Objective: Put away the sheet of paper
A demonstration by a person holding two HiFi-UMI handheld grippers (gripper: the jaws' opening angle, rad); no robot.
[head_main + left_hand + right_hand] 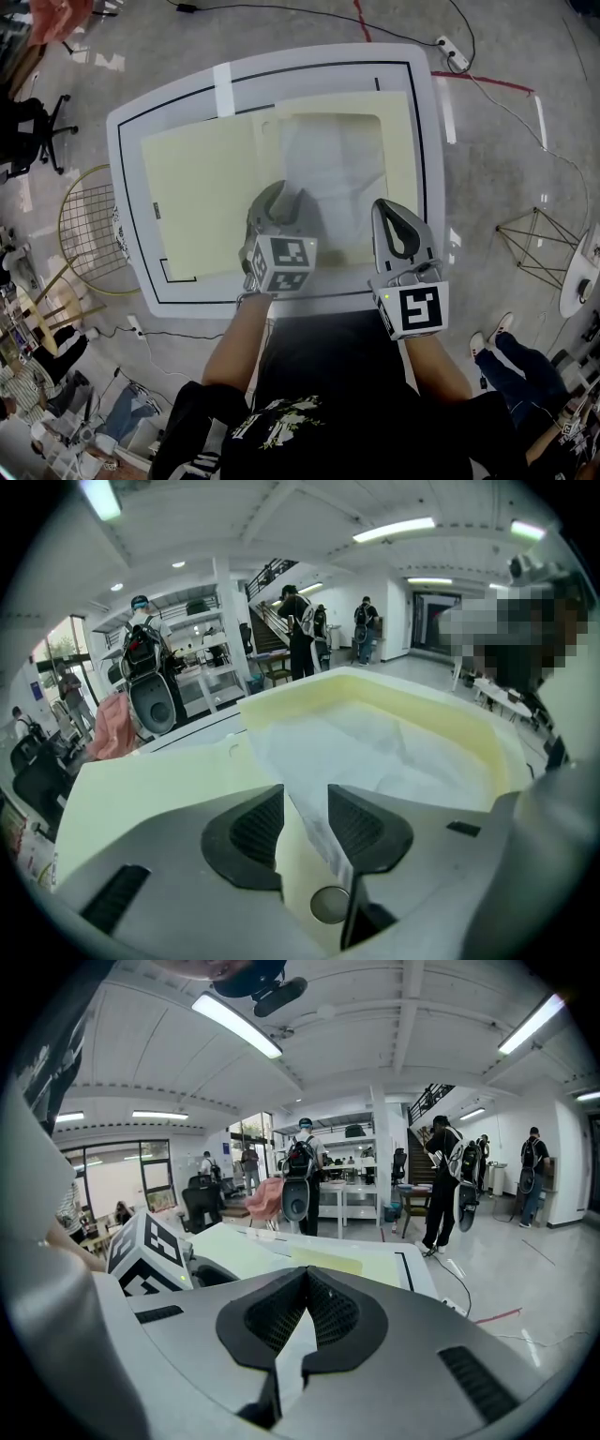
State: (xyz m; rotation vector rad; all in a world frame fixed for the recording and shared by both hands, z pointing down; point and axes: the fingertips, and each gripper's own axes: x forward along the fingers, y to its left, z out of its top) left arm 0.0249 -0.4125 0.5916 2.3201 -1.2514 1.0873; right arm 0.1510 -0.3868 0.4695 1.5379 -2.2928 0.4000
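Left tool [305, 797]: jaws wide apart. A thin raised edge of the sheet of paper [375, 747] runs up between the pads, closer to the right-hand pad. Neither pad looks to be pressing on it, so I have no hold. Right tool [305, 1279] is closed tip to tip with nothing in it. It sits just right of the left tool, tip near the sheet's right edge; can't tell if it touches.

Sheet lies straight ahead of the left tool, spread on the right half of an open pale yellow folder [197, 187] on the desk [131, 127]. Folder's other half runs off to that tool's left. Sheet looks white, slightly see-through, creased.

Handling, my guess:
- Next to no weight and floppy; lift one point and the rest droops and drags.
- Creases easily, and tears if yanked.
- Lying flat on a smooth folder it'll likely slide rather than lift, so getting a pad under it is the hard part.

Where to grab: the near edge, at the bit standing up between my left pads. Pinch well in from the corner with a light squeeze. If it has to travel flat, the right tool takes the same edge further right, so the sheet hangs from two points. Risk: pinching the folder cover along with it.
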